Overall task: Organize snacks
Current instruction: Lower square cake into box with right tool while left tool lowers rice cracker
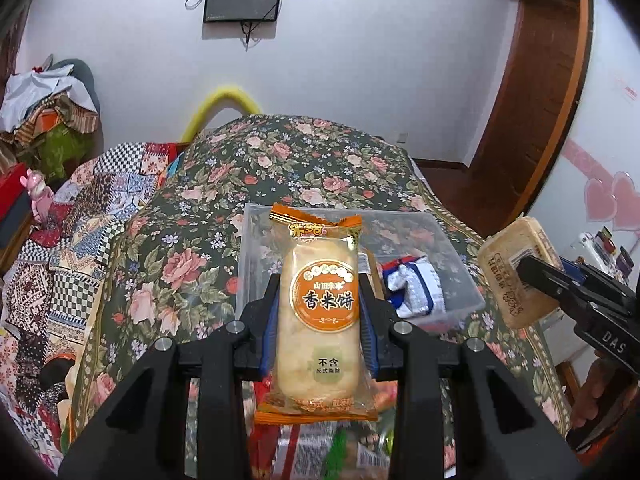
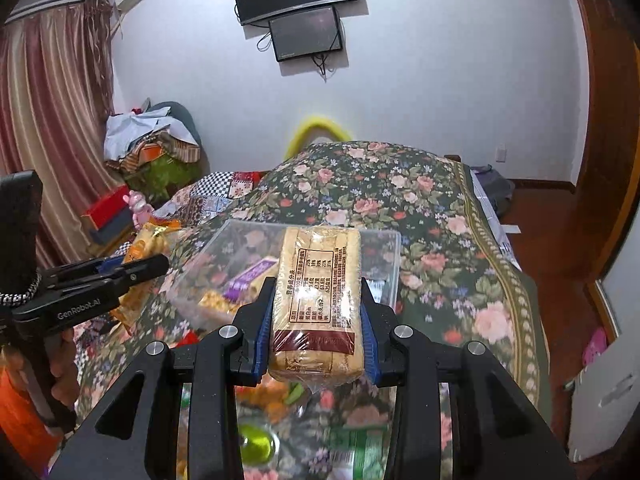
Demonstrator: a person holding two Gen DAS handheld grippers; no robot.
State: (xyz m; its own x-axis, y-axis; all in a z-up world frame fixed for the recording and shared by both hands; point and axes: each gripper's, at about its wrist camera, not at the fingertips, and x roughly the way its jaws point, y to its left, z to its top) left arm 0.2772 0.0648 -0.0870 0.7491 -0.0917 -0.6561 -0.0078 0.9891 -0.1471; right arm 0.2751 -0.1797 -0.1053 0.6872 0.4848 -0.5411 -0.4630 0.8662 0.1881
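Left tongs (image 1: 319, 312) clamp the orange-wrapped rice cracker packet (image 1: 316, 308) at mid-length; right tongs (image 2: 318, 320) pinch the clear-wrapped tan biscuit block (image 2: 318, 300). Both hang above the clear plastic box (image 1: 460, 280) on the floral bedspread (image 1: 180, 208). Light, probably brittle, slick film: grip the flat sides gently.

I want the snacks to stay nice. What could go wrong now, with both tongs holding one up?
1. The left tongs squeeze the rice cracker packet by its sides; the crackers might crack.
2. The biscuit pack in the right tongs wears slippery clear wrap, so it may slide out and miss the clear box.
3. The two tongs are close together beside the box and could bump.
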